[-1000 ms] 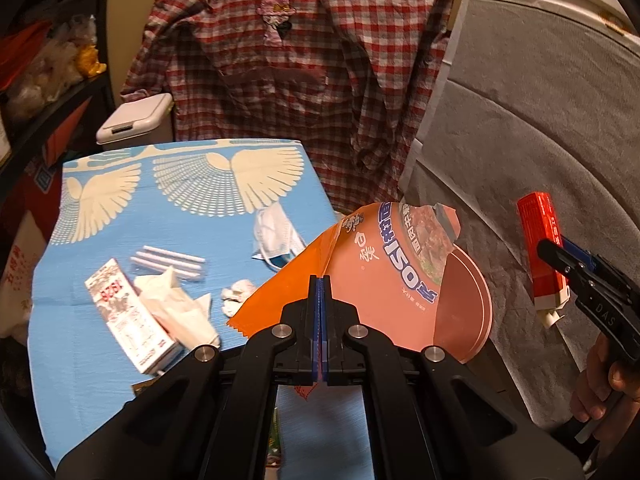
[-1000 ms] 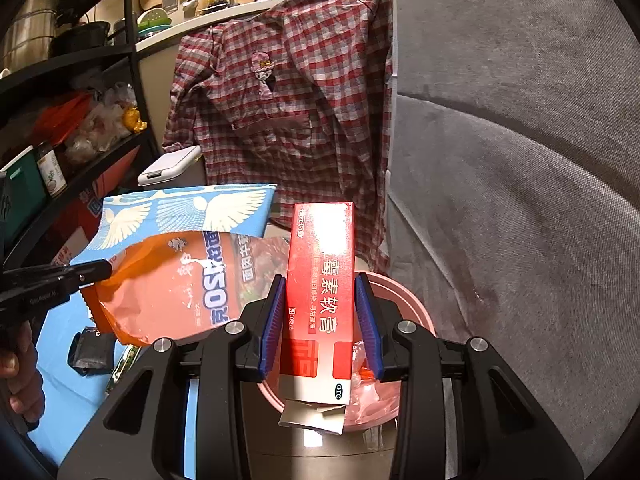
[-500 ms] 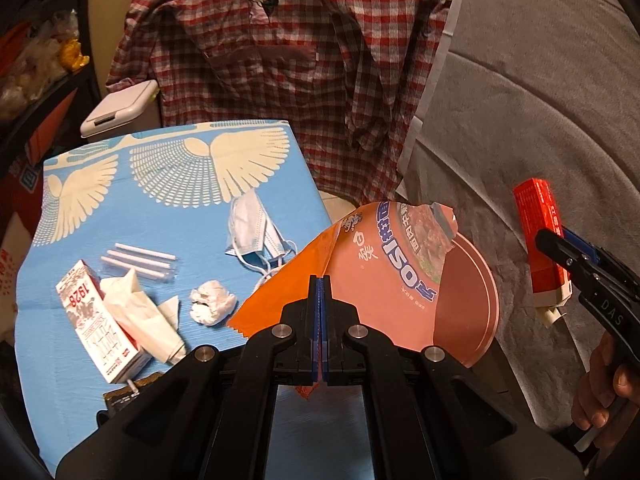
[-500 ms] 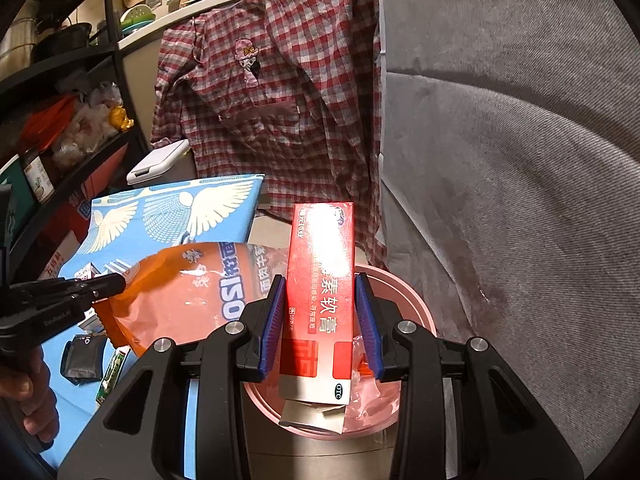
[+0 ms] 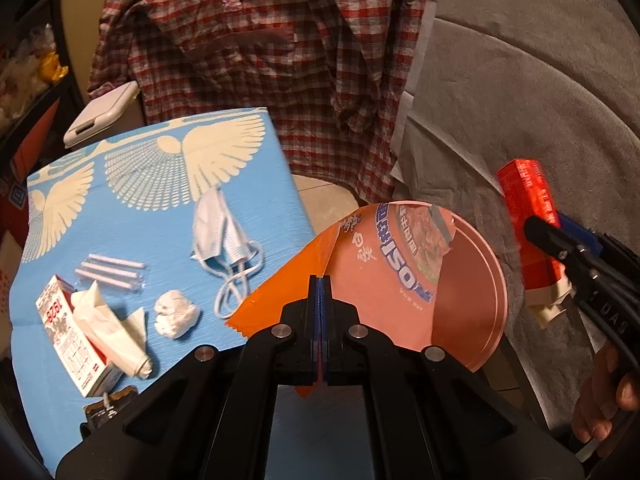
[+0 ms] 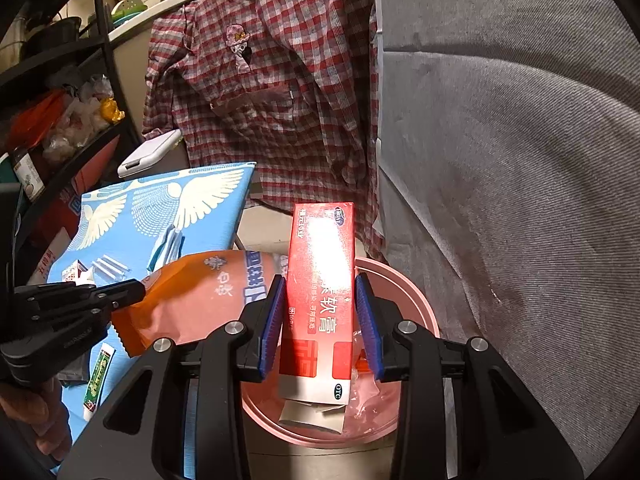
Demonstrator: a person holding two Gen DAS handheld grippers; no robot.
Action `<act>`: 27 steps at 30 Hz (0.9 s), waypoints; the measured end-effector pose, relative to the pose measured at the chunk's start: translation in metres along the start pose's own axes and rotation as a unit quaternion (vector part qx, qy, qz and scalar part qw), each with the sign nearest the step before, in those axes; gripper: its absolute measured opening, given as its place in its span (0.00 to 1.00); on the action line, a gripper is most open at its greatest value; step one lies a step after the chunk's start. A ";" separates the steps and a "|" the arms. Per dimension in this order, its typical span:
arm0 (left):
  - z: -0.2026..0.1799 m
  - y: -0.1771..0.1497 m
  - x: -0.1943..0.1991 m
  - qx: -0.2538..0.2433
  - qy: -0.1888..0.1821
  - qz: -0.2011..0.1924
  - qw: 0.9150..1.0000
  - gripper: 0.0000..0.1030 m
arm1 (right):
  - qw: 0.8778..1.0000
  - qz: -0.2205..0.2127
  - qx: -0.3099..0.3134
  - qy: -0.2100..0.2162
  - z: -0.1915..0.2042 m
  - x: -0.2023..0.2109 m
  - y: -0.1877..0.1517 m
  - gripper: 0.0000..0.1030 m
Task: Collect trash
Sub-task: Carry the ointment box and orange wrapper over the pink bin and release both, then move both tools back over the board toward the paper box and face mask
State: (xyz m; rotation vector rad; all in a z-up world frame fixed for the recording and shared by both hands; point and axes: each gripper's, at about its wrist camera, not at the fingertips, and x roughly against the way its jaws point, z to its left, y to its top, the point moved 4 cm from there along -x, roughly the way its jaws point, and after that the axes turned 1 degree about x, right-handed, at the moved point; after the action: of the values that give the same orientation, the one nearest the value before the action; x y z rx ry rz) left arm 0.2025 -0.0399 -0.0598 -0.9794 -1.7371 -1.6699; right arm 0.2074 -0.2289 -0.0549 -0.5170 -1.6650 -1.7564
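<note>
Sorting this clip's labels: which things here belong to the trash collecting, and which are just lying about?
Job:
- orange wrapper, pinched in left gripper
- red box, between right gripper pads
- pink bin
- face mask, crumpled tissue, straws, small carton on blue table

Lying about:
- plaid shirt
- grey cover
- white device

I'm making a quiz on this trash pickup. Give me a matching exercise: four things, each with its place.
Things:
1. red box
2. orange wrapper
3. face mask
4. pink bin

Places:
a. lying on the blue cloth
b. in the left gripper
c. below both held items
d. between the right gripper's pads

Pairs: 1-d, 2-b, 3-a, 4-c
</note>
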 end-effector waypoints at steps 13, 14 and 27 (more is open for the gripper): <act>0.001 0.009 0.032 0.020 -0.047 -0.057 0.997 0.26 | 1.000 0.001 0.000 -0.005 0.003 -0.001 0.000 0.49; 0.003 0.009 0.033 0.021 -0.046 -0.058 0.997 0.26 | 1.000 0.000 0.000 -0.005 0.003 0.000 0.000 0.49; 0.064 -0.004 0.092 0.033 -0.025 -0.101 0.994 0.25 | 0.999 -0.040 0.024 0.018 0.038 0.038 0.002 0.49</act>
State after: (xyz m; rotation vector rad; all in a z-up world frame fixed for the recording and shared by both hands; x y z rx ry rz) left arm 0.1520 0.0362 0.0047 -0.8469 -1.9676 -1.7101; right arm 0.1762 -0.1985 -0.0237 -0.4009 -1.7197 -1.7678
